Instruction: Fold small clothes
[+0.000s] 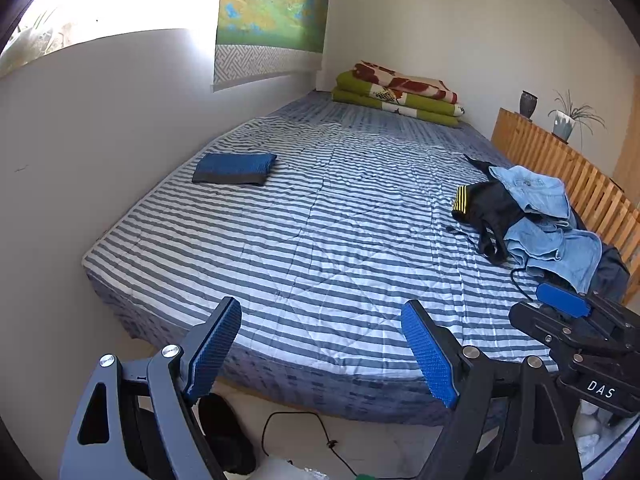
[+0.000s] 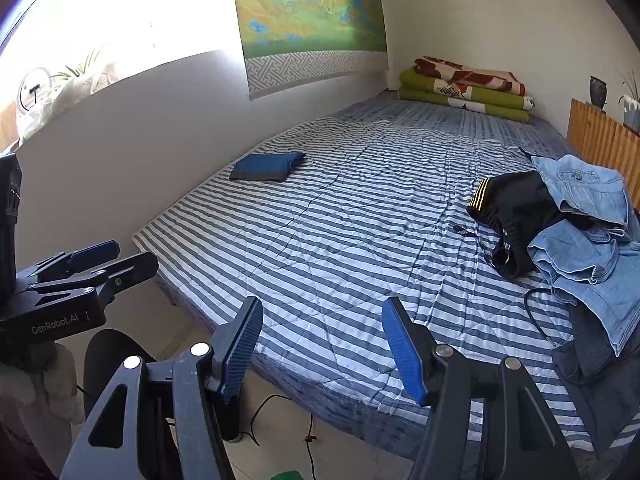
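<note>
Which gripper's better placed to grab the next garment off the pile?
Right. The unfolded pile lies on the bed's right side, nearer the right gripper; the left gripper would have to cross over. Both are open and empty.

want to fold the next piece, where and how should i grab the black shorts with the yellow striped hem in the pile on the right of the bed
Probably best to grip the black shorts with the yellow-striped hem at that striped hem, coming from the open striped bed cover on their left. That edge lies bare on the bed, while the far side is buried under the light blue denim garments. The right tongs, open and empty, are nearer.
</note>
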Motion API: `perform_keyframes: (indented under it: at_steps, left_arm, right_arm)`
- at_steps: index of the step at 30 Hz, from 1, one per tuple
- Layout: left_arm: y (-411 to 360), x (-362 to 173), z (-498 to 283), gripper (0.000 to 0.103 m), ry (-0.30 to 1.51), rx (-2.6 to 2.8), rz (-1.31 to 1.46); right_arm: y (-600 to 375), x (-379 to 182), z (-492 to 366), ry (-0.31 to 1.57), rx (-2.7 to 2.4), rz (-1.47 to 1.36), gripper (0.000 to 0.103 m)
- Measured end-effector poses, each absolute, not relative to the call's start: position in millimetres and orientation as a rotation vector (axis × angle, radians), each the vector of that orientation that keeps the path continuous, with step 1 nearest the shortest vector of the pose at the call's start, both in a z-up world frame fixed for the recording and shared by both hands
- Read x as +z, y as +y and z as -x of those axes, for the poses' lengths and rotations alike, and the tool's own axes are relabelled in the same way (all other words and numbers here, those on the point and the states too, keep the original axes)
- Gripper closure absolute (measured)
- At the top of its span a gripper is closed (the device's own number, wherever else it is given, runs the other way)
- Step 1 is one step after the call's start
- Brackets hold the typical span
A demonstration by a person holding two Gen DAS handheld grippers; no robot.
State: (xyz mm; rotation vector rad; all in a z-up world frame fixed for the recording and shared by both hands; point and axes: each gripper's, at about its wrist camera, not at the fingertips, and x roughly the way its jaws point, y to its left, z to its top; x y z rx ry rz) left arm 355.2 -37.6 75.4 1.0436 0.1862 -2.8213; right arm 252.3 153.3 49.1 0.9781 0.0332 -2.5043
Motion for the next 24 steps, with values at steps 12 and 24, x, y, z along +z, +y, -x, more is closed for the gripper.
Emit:
perform_keyframes:
  at_steps: [12, 24]
  left_arm:
    - [-35.9, 73.4, -353.7, 0.016, 0.174, -2.817, -1.054]
    - [-36.8, 71.9, -352.2, 0.015, 0.171, -2.819, -1.065]
  right_arm:
    - [154.2, 43.3, -251.3, 0.02, -2.496, -0.99, 0.045]
    - [154.6, 39.8, -251.0, 0.01, -2.495, -1.005, 0.045]
